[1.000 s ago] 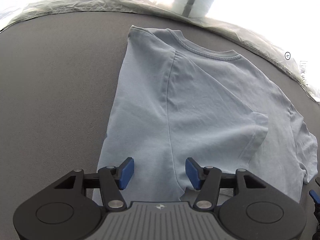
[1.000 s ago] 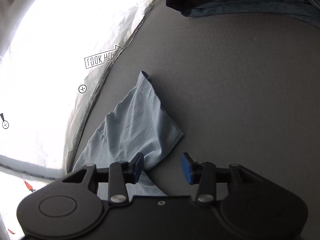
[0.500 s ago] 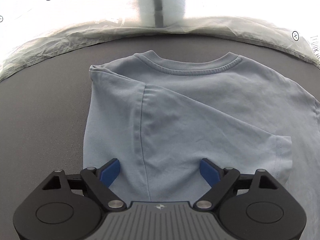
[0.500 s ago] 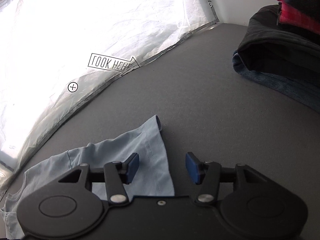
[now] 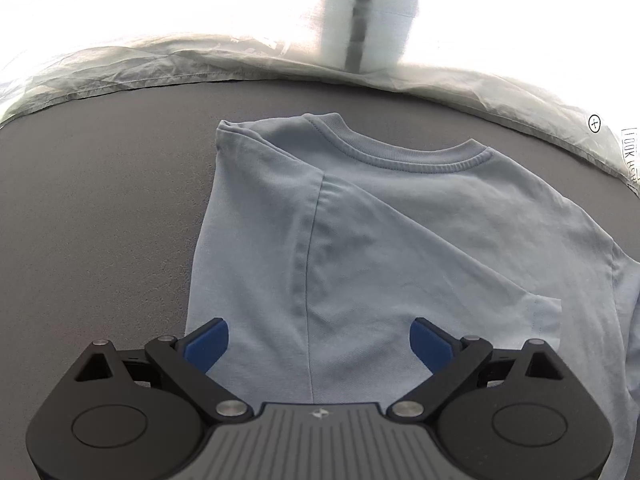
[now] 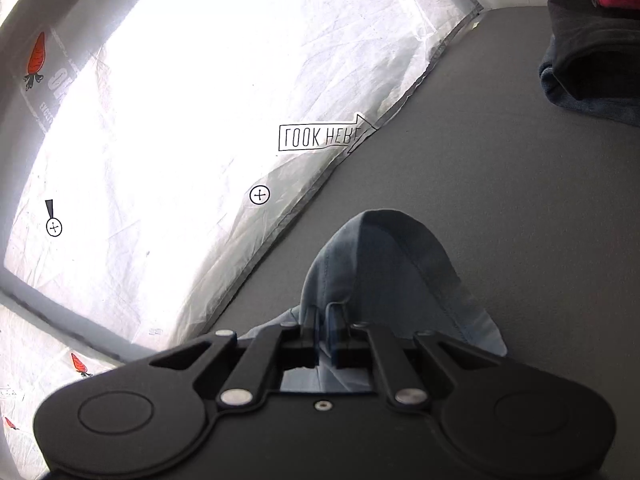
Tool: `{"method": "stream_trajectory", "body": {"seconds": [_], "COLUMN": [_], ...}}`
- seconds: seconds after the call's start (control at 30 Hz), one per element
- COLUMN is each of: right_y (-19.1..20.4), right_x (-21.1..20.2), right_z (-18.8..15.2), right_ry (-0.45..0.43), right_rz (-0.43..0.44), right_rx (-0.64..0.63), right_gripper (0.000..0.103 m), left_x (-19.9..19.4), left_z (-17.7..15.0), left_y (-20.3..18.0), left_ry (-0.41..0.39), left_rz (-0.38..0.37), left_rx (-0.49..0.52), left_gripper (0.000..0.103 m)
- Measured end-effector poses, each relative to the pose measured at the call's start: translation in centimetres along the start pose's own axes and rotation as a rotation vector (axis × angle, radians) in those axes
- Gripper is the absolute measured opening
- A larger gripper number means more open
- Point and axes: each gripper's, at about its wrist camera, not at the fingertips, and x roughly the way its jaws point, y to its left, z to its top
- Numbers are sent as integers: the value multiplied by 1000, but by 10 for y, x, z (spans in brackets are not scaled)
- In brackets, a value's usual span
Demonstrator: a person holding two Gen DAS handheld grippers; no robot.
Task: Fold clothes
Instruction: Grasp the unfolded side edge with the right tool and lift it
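A light blue T-shirt (image 5: 400,240) lies flat on the grey surface, collar at the far side, its left side and sleeve folded in over the body. My left gripper (image 5: 319,340) is open, its blue pads spread wide just above the near part of the shirt, holding nothing. In the right wrist view my right gripper (image 6: 329,326) is shut on a fold of the shirt's right sleeve (image 6: 384,264), and the cloth bulges up in front of the jaws.
A white plastic sheet (image 6: 180,140) with printed marks lines the far edge of the grey surface (image 6: 500,200). A pile of dark and red clothes (image 6: 592,60) sits at the far right in the right wrist view.
My right gripper has closed on the sleeve, which now bunches up between the jaws. My left gripper has opened wider and shifted left and back slightly over the shirt.
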Motion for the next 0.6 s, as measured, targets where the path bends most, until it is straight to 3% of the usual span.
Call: {"method": "stream_trajectory", "body": {"seconds": [0.23, 0.53, 0.6], "right_y": [82, 158, 171], "right_x": [9, 43, 53], "right_z": [-54, -173, -198], "right_ry": [85, 273, 342], "right_rz": [153, 205, 188], "right_rx": [-92, -176, -220], "right_gripper": [1, 1, 6], "left_x": [-20, -44, -44], "left_z": [-10, -8, -10], "left_y": [34, 114, 125], "left_ry": [-19, -66, -67], "left_rz": [-12, -7, 1], "left_rx": [-31, -90, -95], "left_gripper": [97, 97, 97]}}
